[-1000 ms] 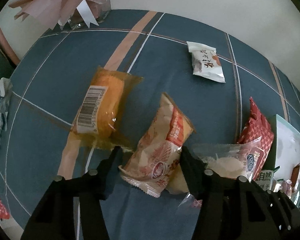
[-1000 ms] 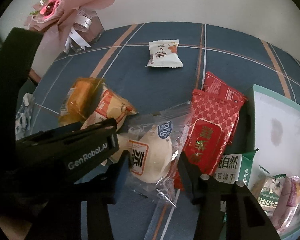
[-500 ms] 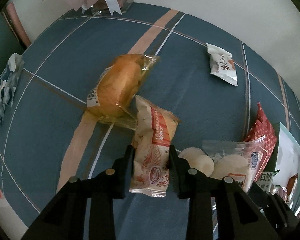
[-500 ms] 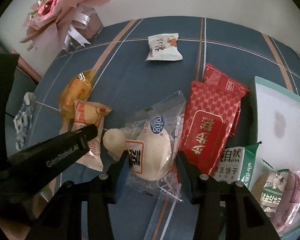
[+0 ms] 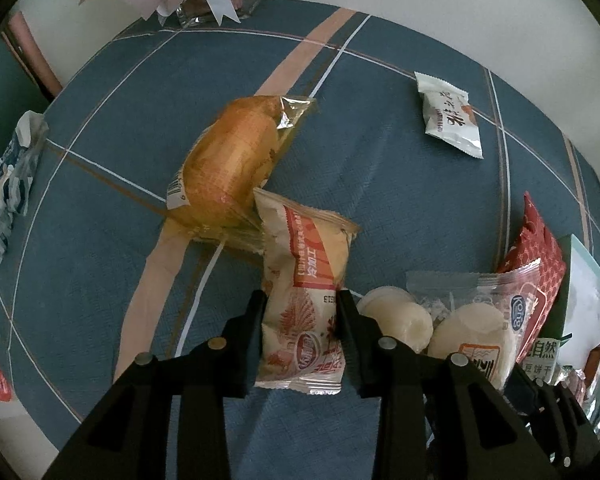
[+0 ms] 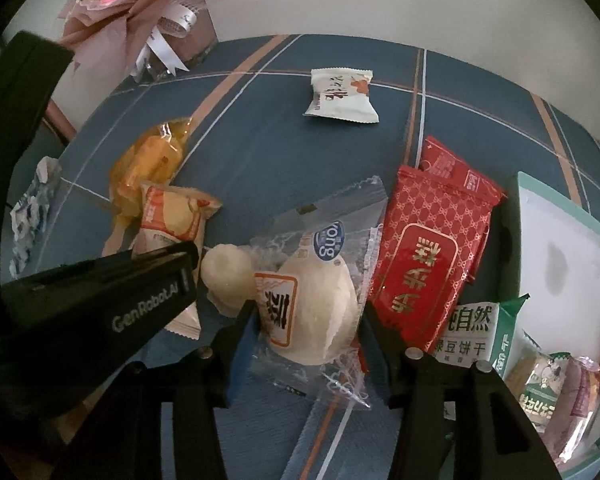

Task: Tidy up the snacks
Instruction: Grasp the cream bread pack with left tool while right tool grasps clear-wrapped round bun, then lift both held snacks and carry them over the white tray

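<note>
The left tongs (image 5: 300, 312) are clenched on a cream-and-orange snack packet (image 5: 306, 276), both fingers pressed into its lower half while its top leans against a clear-wrapped golden bread roll (image 5: 232, 168) on the blue plaid surface (image 5: 380, 184). The right tongs (image 6: 308, 320) straddle a clear bag of white buns (image 6: 312, 300); their jaws have just been opening, and the fingers flank the bun so closely that I cannot tell whether they still press it.

Only the left wrist view shows the grip on the packet. In the right wrist view the left tool's black body (image 6: 100, 300) covers that spot, leaving just the packet's upper part (image 6: 176, 216) visible.

The right wrist view alone shows the red patterned pouch (image 6: 432, 248) in full, just beside the bun bag, a green-and-white biscuit pack (image 6: 472, 332) below it, and more wrapped snacks lying in a pale tray (image 6: 560, 240) at the right edge. It also shows the whole pink-wrapped bouquet (image 6: 140, 4) at the far corner.

Both views show a small white packet (image 5: 450, 114) lying alone farther back. The left view adds a blue-and-white wrapper (image 5: 8, 184) at the surface's left edge.
</note>
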`<action>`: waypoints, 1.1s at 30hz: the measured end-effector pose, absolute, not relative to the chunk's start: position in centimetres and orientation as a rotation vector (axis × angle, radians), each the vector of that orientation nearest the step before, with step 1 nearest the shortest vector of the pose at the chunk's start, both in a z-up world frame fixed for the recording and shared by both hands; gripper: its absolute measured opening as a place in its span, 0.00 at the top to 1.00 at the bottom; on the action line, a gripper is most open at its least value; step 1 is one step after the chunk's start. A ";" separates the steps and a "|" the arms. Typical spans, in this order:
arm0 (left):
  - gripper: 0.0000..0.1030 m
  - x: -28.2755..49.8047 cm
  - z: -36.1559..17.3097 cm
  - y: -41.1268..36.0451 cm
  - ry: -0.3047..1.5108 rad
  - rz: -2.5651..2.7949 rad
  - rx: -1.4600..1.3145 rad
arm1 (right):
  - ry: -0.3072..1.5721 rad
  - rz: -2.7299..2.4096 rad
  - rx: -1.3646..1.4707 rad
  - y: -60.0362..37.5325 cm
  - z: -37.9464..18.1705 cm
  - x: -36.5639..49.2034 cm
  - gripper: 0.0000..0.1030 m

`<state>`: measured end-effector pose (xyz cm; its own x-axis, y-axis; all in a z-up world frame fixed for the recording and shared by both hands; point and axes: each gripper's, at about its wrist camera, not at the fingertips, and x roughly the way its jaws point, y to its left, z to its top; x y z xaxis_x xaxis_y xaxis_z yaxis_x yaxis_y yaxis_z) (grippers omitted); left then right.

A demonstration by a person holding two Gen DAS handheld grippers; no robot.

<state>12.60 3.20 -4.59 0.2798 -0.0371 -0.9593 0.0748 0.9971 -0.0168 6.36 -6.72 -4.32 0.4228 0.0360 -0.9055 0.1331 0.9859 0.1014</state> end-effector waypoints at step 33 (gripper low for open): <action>0.67 10.8 -0.1 4.8 1.174 -0.075 -0.070 | 1.069 -0.055 0.291 -8.1 -1.6 4.8 0.54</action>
<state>10.83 4.84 -0.05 0.3841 -0.0952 -0.9184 0.0217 0.9953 -0.0941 4.78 -8.11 -1.62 0.4837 0.0955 -0.8700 0.1847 0.9605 0.2081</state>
